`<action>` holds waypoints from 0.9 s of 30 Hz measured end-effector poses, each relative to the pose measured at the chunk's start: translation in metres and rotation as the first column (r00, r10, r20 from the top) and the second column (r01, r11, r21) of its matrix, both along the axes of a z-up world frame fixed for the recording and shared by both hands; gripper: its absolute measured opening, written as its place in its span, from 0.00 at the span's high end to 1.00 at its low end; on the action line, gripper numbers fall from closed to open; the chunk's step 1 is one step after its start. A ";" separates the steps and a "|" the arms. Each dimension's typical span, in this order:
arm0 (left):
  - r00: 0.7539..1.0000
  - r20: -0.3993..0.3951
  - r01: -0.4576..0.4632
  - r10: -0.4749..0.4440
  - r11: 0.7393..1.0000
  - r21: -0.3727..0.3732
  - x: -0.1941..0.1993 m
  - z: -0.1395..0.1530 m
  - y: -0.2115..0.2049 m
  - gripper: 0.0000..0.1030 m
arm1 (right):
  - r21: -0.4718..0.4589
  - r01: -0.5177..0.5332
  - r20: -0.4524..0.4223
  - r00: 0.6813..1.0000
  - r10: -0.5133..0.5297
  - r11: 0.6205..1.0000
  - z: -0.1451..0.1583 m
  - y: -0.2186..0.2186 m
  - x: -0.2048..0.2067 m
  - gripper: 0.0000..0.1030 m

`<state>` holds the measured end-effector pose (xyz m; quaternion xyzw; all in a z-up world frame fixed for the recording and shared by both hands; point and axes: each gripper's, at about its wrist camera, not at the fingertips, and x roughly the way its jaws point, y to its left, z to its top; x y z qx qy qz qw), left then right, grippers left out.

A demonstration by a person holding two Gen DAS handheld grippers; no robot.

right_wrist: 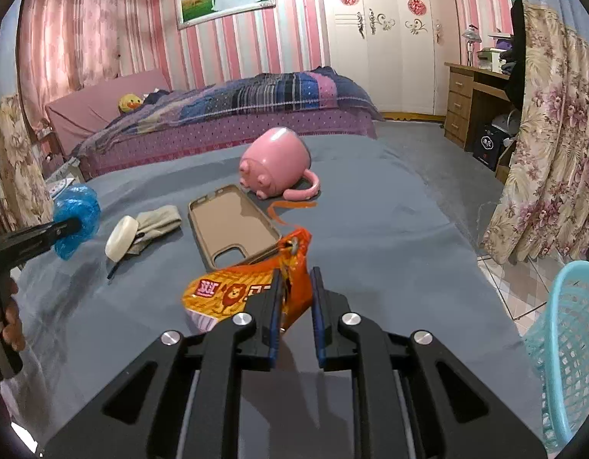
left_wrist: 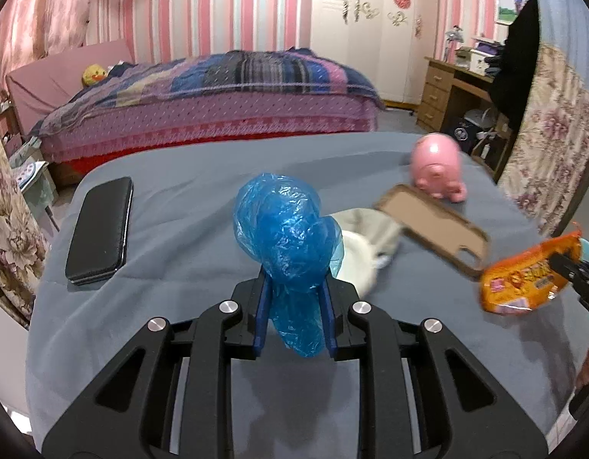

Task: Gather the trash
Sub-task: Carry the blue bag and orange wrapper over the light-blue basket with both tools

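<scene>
A crumpled blue plastic bag [left_wrist: 286, 237] is pinched between the blue pads of my left gripper [left_wrist: 296, 287], which is shut on it and holds it above the grey bedspread [left_wrist: 179, 199]. My right gripper [right_wrist: 296, 279] is shut on an orange snack wrapper [right_wrist: 233, 294], which hangs out to the left of its fingers. In the left wrist view the wrapper [left_wrist: 524, 279] and the right gripper [left_wrist: 570, 264] show at the right edge. In the right wrist view the blue bag [right_wrist: 76, 222] and the left gripper [right_wrist: 70, 225] show at the far left.
On the grey bedspread [right_wrist: 371, 229] lie a tan phone case [right_wrist: 233, 225], a pink pig-shaped mug [right_wrist: 275, 164] on its side, a white tape roll [right_wrist: 120, 237] on a beige cloth [right_wrist: 158, 218], and a black case [left_wrist: 99, 229]. A turquoise mesh basket [right_wrist: 573, 344] stands at the right.
</scene>
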<state>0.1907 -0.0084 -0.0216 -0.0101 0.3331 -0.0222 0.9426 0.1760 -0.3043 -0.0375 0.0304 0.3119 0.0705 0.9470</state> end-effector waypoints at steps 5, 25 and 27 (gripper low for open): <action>0.999 0.024 0.039 -0.039 0.999 0.007 -0.025 0.010 -0.026 0.79 | 0.006 0.020 0.014 1.000 -0.020 1.000 0.007 -0.018 -0.017 0.86; 0.971 0.045 0.237 -0.236 0.971 -0.021 -0.052 0.023 -0.164 0.79 | 0.013 0.289 0.109 0.951 -0.288 0.957 0.048 -0.178 -0.092 0.88; 0.962 0.049 0.270 -0.268 0.963 -0.021 -0.051 0.024 -0.185 0.79 | 0.004 0.332 0.121 0.936 -0.330 0.943 0.053 -0.199 -0.103 0.88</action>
